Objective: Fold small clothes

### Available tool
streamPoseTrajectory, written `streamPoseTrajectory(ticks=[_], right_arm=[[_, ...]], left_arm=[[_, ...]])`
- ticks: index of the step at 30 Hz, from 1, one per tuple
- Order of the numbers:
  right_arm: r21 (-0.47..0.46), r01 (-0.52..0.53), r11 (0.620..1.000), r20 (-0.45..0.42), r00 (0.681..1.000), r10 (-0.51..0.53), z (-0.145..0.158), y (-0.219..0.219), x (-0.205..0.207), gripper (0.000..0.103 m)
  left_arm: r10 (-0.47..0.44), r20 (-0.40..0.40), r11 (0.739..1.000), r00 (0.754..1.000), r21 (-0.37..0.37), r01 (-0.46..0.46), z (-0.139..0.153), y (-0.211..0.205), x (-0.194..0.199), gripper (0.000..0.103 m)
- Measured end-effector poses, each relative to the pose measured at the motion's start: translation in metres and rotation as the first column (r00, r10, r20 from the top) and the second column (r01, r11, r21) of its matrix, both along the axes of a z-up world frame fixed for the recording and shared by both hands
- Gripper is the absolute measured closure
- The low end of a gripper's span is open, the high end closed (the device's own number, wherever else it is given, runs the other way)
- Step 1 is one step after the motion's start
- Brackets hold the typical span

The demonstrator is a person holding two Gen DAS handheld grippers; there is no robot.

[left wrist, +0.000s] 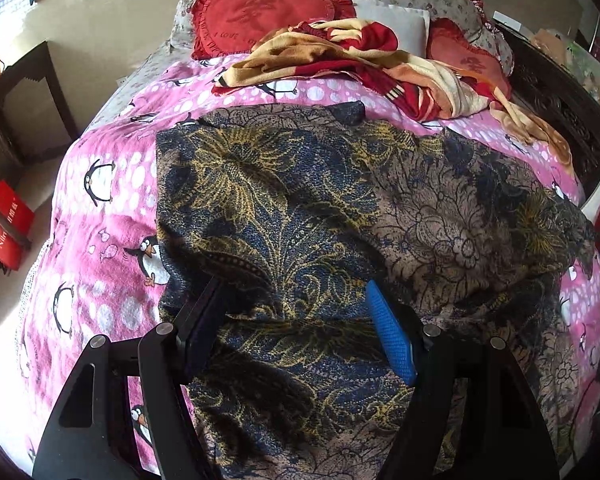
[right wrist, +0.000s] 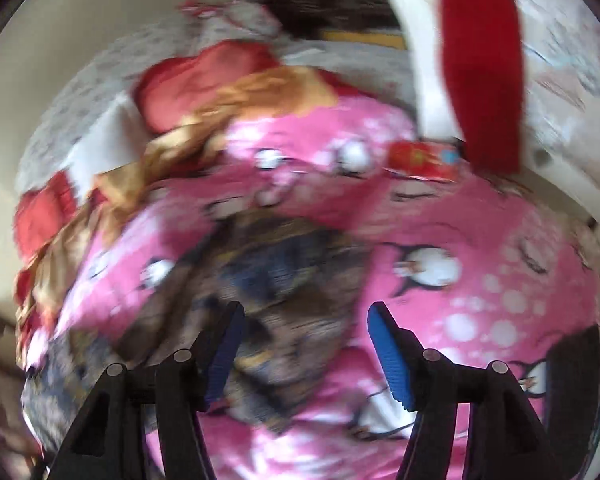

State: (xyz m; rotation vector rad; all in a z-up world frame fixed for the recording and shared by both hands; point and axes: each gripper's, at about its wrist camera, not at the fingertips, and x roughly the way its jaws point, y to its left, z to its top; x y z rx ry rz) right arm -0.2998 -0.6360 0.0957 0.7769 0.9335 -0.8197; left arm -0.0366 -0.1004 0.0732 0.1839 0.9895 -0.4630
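Note:
A dark garment (left wrist: 320, 220) with a blue, yellow and brown flower print lies spread on a pink penguin blanket (left wrist: 100, 200). Its left half is folded over, with a straight left edge. My left gripper (left wrist: 294, 300) is open just above the garment's near part, with cloth showing between its fingers. The right wrist view is blurred by motion. In it my right gripper (right wrist: 304, 320) is open over an edge of the same garment (right wrist: 276, 280), which lies on the blanket (right wrist: 480, 300).
A crumpled red and cream blanket (left wrist: 360, 56) and red heart-shaped pillows (left wrist: 260, 12) lie at the far end of the bed. A dark side table (left wrist: 16, 96) and red bags (left wrist: 4, 224) stand on the floor at the left. A dark carved bed frame (left wrist: 560, 108) runs along the right.

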Motion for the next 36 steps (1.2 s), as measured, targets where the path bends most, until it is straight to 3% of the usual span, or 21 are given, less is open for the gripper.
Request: streamPoseTrajectory(ticks=[7,9,13,15,18,21,26,29,33,36], right_arm=[[0.07,-0.052,0.996,-0.067,0.996,0.057,-0.034,-0.002,0.002,0.041],[0.087,-0.067,0.994,-0.008,0.998,0.068,-0.042,-0.001,0.003,0.051],[0.042,-0.115,0.992,0.047,0.993,0.113,-0.035,0.002,0.0,0.098],[-0.03,-0.133,0.991,0.022,0.991,0.133,-0.018,0.001,-0.001,0.098],[-0.219,-0.166,0.962,-0.087,0.985,0.15,0.021,0.003,-0.005,0.099],[-0.41,-0.219,0.886,-0.228,0.965,0.133,0.06,0.005,-0.006,0.099],[-0.648,-0.326,0.689,-0.372,0.924,0.088,0.116,0.022,-0.006,0.099],[-0.726,-0.364,0.583,-0.364,0.923,0.124,0.141,0.044,-0.001,0.099],[-0.756,-0.407,0.514,-0.323,0.913,0.248,0.164,0.085,0.013,0.099],[-0.753,-0.458,0.472,-0.313,0.881,0.355,0.17,0.12,0.034,0.099]], left_arm=[[0.019,-0.048,1.0,0.999,0.009,-0.019,-0.013,-0.003,0.006,0.032],[0.019,-0.048,1.0,0.999,0.01,-0.019,-0.013,-0.005,0.005,0.032],[0.005,-0.035,1.0,0.999,0.019,-0.004,-0.01,-0.008,0.003,0.032],[0.004,-0.025,1.0,1.0,0.016,-0.003,-0.007,-0.008,0.002,0.032],[0.004,-0.02,1.0,1.0,-0.003,-0.004,-0.004,-0.007,0.002,0.032],[0.003,-0.021,1.0,1.0,-0.015,-0.004,-0.002,-0.006,0.001,0.032],[0.008,-0.024,0.999,1.0,-0.032,-0.009,0.0,-0.002,-0.003,0.032],[0.013,-0.023,0.999,1.0,-0.045,-0.014,0.003,0.001,-0.004,0.032],[0.018,-0.02,0.998,1.0,-0.053,-0.019,0.006,0.004,-0.005,0.032],[0.019,-0.014,0.998,1.0,-0.055,-0.019,0.008,0.007,-0.006,0.032]])
